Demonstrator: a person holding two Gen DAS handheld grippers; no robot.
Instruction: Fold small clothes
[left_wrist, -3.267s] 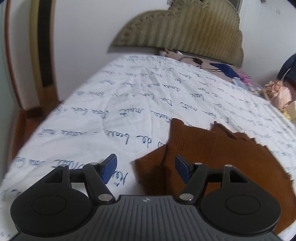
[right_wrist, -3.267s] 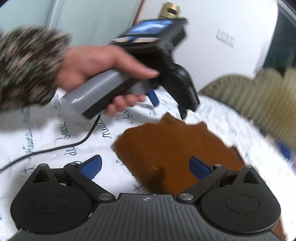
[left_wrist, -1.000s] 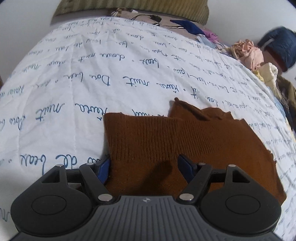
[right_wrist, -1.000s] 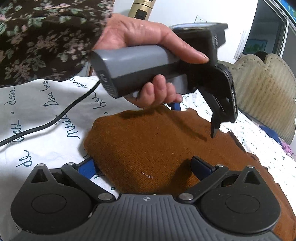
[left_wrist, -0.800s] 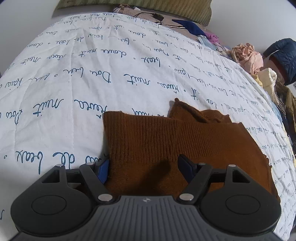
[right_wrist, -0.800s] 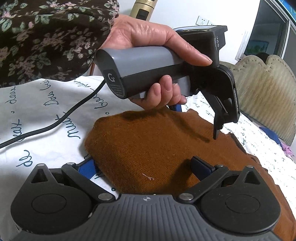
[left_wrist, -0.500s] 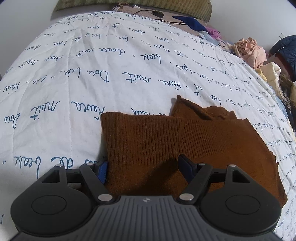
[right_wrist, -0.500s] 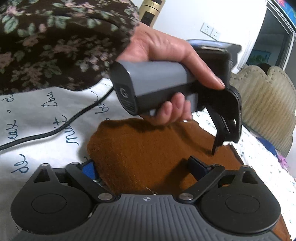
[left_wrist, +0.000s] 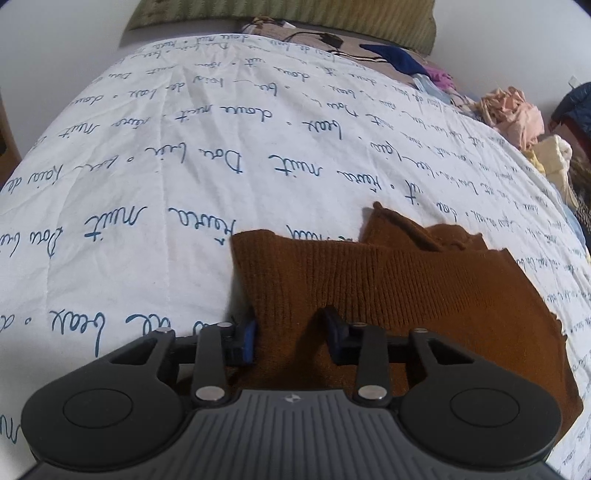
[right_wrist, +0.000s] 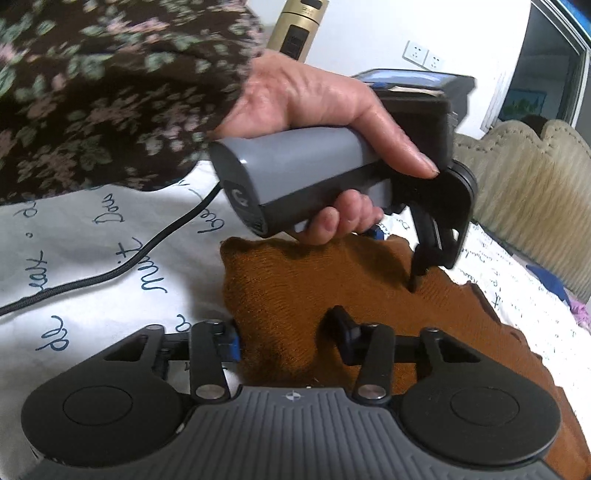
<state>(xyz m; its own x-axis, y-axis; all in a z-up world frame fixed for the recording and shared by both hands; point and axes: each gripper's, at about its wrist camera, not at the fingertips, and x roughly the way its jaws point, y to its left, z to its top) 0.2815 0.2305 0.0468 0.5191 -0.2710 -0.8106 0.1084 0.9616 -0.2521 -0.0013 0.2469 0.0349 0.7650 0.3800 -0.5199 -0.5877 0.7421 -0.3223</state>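
Left wrist view: the left hand-held gripper (left_wrist: 290, 338) is closing its jaws on the near edge of the brown knitted garment (left_wrist: 406, 291), with a bunched fold of the knit between the blue pads and both pressing into it. The garment lies flat on the bed's white quilt (left_wrist: 147, 221), printed with blue script. A heap of clothes (left_wrist: 513, 114) sits at the far right edge of the bed.

Right wrist view: the right hand-held gripper (right_wrist: 284, 338) is closing too, its pads pinching another corner of the same garment. Beyond it, a hand (right_wrist: 325, 122) in a floral sleeve (right_wrist: 110, 92) grips the left device, whose black cable (right_wrist: 110, 273) trails over the quilt.
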